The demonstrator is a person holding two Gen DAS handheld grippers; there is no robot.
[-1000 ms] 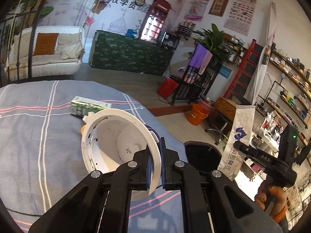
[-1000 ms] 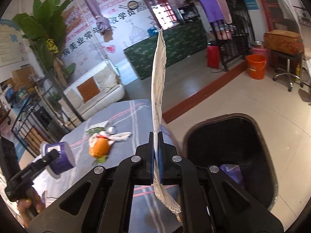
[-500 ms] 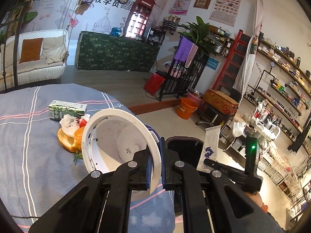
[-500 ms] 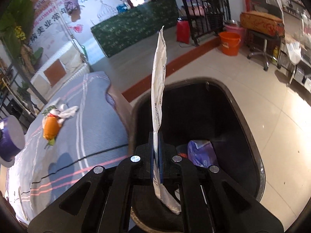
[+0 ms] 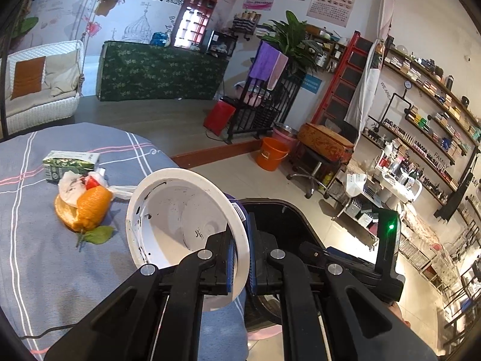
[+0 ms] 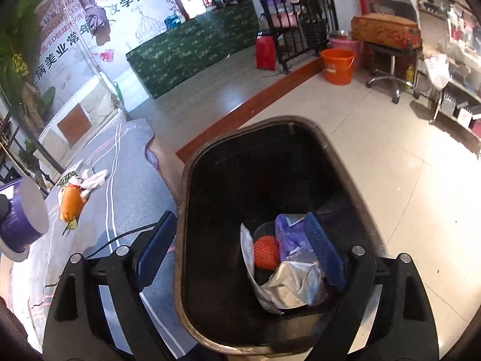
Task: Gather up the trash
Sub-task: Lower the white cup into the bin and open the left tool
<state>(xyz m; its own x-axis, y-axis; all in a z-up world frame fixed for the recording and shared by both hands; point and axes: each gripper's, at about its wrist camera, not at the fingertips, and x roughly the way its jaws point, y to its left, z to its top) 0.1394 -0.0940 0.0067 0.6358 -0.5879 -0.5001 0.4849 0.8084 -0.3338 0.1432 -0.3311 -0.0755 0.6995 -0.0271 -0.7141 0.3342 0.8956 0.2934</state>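
white cup [image 5: 183, 225] pinched in left claw [image 5: 240, 266], right claw [image 6: 240, 258] opening above black bin [image 6: 192, 186]

The left gripper's [image 5: 240, 263] fingers [image 5: 230, 258] cover the lower rim of the white cup [image 5: 180, 225] at about 5 o'clock of its mouth. That cup and the fingers hide the near part of the black bin [image 5: 288, 219]. In the right wrist view, the cup's [image 6: 21, 219] left side runs off the frame at 9 o'clock. The silver pouch [image 6: 288, 282] in the bin [image 6: 186, 198] lies partly behind the right finger [image 6: 323, 246]. Print on the green carton [image 5: 70, 162] is too small to read.
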